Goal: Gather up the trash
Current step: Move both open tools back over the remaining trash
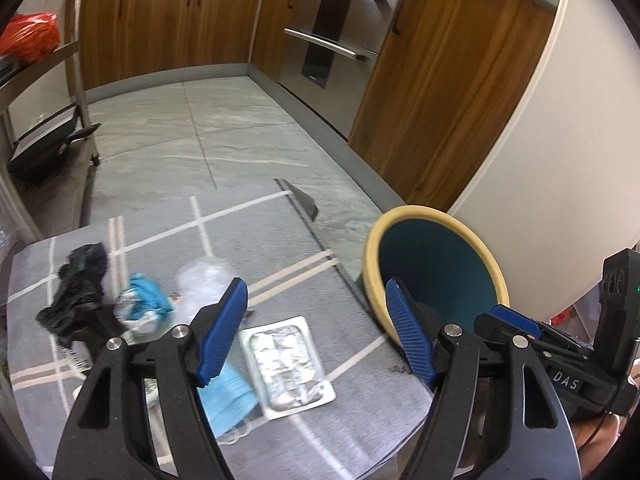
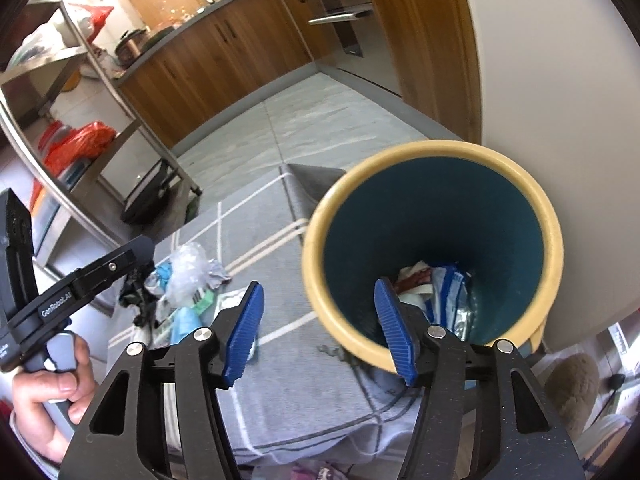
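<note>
Teal bin (image 2: 432, 216) with a cream rim stands upright beside the grey mat, wrappers (image 2: 440, 292) lying at its bottom. On the mat: a foil blister tray (image 1: 286, 364), blue mask (image 1: 230, 400), crumpled clear plastic (image 1: 204, 284), black bag (image 1: 80, 296).

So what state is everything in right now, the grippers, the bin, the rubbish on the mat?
Left gripper: open, nothing between its pads.
Right gripper: open, empty, over the bin's rim.
Bin: upright, open-topped, some wrappers at the bottom.
Foil blister tray: lying flat on the mat.
Blue face mask: flat on the mat, beside the tray.
Black bag: crumpled on the mat.
Clear plastic: crumpled on the mat.
</note>
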`<action>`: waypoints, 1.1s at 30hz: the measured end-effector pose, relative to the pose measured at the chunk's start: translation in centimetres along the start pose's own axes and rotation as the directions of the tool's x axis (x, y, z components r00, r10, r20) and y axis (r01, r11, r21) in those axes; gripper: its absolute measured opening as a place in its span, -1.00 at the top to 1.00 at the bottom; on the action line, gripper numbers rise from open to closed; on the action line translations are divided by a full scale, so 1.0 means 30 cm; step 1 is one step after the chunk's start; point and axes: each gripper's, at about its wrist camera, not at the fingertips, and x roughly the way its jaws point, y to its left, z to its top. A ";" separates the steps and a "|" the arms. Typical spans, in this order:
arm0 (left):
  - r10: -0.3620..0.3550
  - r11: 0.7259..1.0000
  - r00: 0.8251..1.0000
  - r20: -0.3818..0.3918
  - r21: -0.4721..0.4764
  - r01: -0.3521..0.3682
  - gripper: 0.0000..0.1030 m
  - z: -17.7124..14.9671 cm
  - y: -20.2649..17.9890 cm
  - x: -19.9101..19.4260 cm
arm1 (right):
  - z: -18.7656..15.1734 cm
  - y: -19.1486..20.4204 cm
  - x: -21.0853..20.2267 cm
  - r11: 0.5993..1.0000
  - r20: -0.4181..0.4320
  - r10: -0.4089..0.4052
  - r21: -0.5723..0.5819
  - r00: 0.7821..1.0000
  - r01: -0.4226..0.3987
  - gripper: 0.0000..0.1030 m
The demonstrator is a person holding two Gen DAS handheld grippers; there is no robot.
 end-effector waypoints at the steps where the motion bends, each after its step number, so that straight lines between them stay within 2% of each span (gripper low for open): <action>1: 0.006 1.000 1.000 0.004 -0.005 -0.006 -0.38 -0.002 0.016 -0.014 | 0.000 0.011 0.001 1.000 -0.001 0.002 -0.005 1.000 -0.002 -0.19; 13: 0.115 0.990 0.993 0.009 -0.087 -0.114 -0.40 -0.073 0.280 -0.157 | -0.018 0.152 0.035 0.997 -0.027 0.033 -0.071 0.999 -0.035 -0.33; 22: 0.197 0.968 0.980 0.008 -0.158 -0.194 -0.40 -0.111 0.465 -0.273 | -0.036 0.244 0.074 0.993 -0.056 0.057 -0.102 0.997 -0.062 -0.37; 33: 0.252 0.938 0.967 -0.035 -0.236 -0.253 -0.42 -0.192 0.593 -0.287 | -0.062 0.291 0.123 0.990 -0.104 0.064 -0.121 0.993 -0.077 -0.45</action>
